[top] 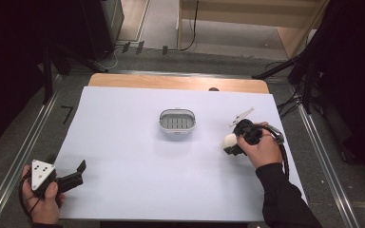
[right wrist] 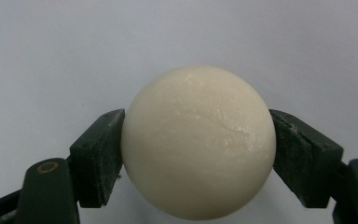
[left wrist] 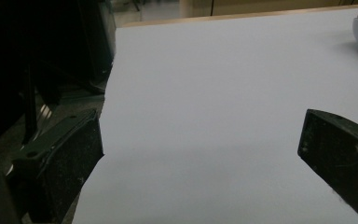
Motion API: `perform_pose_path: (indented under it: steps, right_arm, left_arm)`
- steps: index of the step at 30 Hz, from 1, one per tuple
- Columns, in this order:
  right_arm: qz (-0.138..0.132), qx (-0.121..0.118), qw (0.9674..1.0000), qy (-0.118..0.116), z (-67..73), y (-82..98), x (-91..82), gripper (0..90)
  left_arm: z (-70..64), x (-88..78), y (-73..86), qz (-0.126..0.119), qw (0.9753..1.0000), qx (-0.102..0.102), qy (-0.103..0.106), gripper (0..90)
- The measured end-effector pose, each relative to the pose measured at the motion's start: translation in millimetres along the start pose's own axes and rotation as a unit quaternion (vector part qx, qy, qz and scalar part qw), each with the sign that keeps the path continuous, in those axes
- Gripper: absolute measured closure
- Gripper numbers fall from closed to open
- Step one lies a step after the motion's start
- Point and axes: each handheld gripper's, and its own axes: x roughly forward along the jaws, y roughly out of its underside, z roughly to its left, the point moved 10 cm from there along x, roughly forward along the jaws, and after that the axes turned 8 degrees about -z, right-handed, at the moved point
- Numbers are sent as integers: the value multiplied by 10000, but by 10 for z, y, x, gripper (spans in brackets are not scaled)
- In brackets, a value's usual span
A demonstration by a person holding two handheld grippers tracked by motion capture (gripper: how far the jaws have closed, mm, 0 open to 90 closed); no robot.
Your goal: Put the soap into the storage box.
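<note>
Fingers (right wrist: 100, 156) of the right gripper (right wrist: 198, 154) are clamping a round cream soap (right wrist: 198, 142), carrying it right of the soap dish (top: 177, 119); left gripper (top: 78, 173) is idling, jaws apart, off the dish's near-left. Next move looks like: centring over the dish, lowering, releasing

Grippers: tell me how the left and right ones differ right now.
The left gripper has its jaws wide apart with nothing between them; the right gripper is shut on a cream soap. The left sits at the table's near left edge; the right is right of the dish. Both have black jaws and are hand-held.
</note>
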Motion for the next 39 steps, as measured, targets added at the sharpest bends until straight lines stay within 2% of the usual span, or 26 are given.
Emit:
perform_pose_path:
  steps: [15,31,39]
  right_arm:
    - [-7,-129,9999,-62,61,-233,37,240]
    - [-57,-350,9993,-118,140,-602,76,241]
    - [-102,-393,9991,-139,171,-722,107,241]
  left_arm:
    - [-3,0,1,1,10000,39,2,2]
    - [-5,-3,-2,-13,10000,35,8,2]
    - [-5,-3,-2,-17,10000,33,13,2]
